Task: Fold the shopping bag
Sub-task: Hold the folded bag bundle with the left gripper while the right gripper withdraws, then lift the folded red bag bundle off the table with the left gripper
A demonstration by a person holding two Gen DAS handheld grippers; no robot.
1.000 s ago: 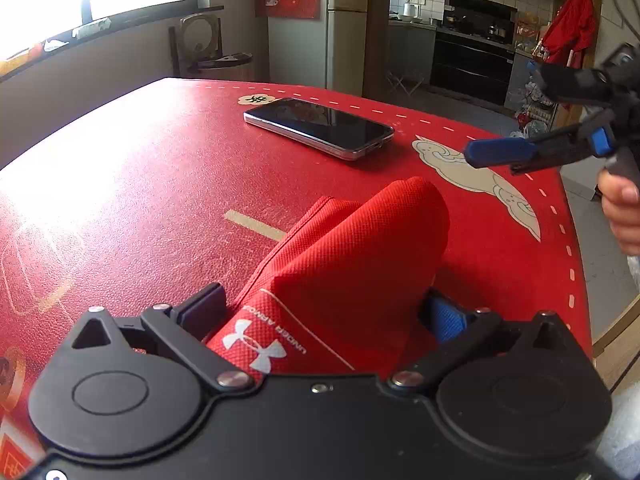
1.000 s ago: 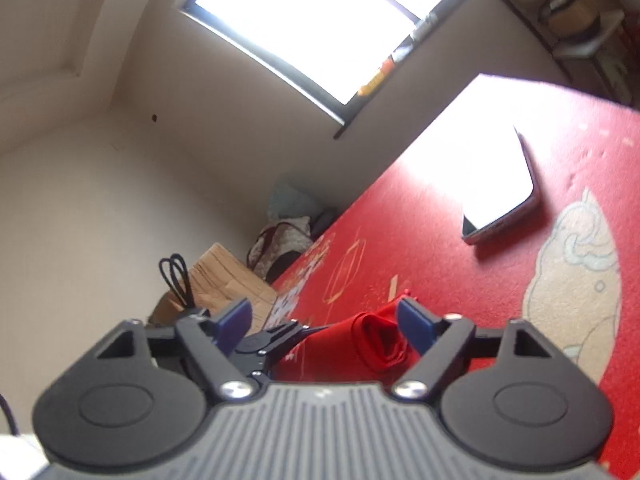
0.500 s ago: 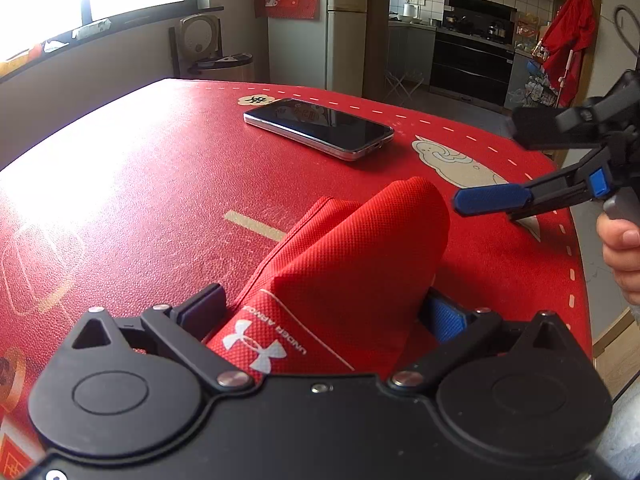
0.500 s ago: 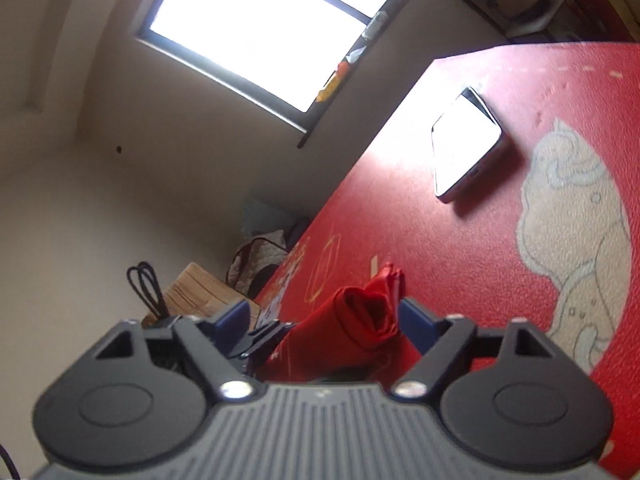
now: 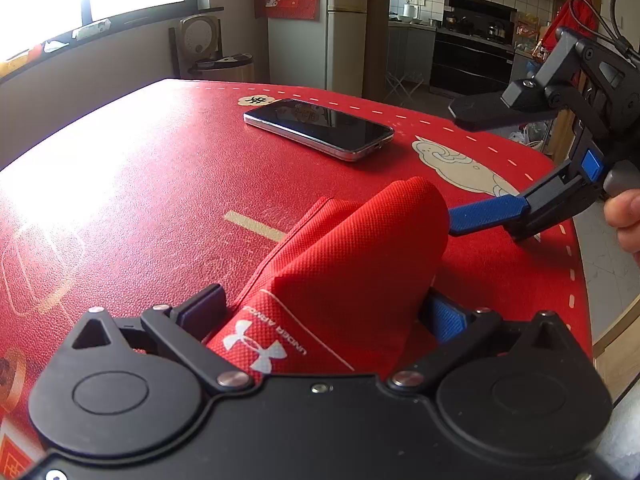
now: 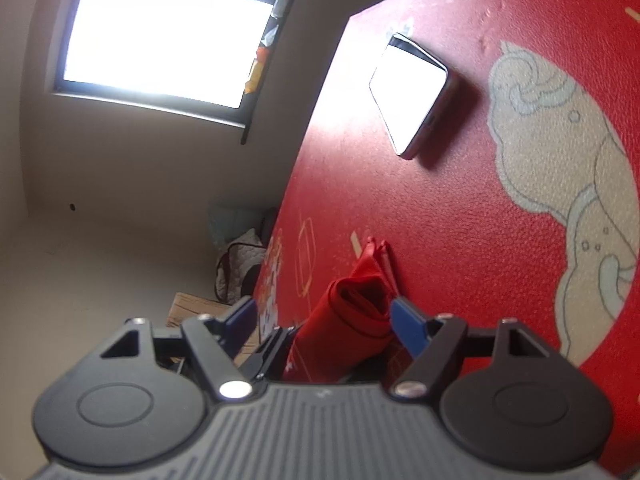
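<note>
Red woven fabric fills the near ground: the shopping bag, already gathered into a thick bundle with its white logo showing, sits clamped between the two fingers of the left gripper, its rounded end rising just above the red table cover. Beside that end, to the right, the right gripper is held by a hand with its jaws spread wide and nothing between them; its lower blue finger reaches just to the bundle's far end, and whether it touches I cannot tell. From the right wrist view the bag shows an open, rolled mouth between the parted fingers, with a thin strip of it trailing on the table. By my reading the bag is well into its folding, and the step in hand is taking hold of the loose end. That would call for closing on all layers squarely, since slack fabric may slip or spring open. Farther off lies a phone, well apart, near a pale cloud motif.
</note>
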